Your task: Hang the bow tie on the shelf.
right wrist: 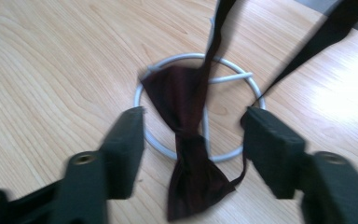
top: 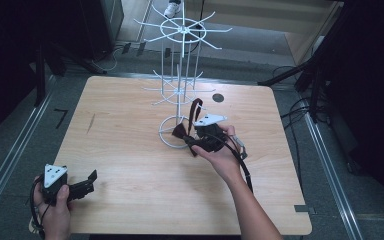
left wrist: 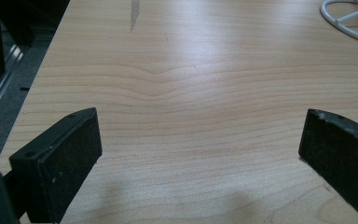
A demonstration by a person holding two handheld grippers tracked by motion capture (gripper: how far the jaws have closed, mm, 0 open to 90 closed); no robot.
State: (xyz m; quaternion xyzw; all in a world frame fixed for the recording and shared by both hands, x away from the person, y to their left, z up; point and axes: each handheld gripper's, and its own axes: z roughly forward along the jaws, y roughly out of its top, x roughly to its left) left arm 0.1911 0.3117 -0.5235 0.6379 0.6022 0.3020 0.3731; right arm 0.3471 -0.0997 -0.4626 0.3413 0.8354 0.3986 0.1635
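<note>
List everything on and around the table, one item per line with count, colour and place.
Bow tie: one, dark maroon with a dark strap, hanging by the strap from the rack over its ring base, between the right gripper's jaws, which do not press on it.
Wire display rack: one, white, standing at the far middle of the table.
Table: one, light wood, centre of the high view.
Round hole: one, dark, in the tabletop right of the rack.
Left gripper: one, black with grey plate, near left corner, jaws wide apart over bare wood.
Right gripper: one, black, at the rack's base, jaws apart.
</note>
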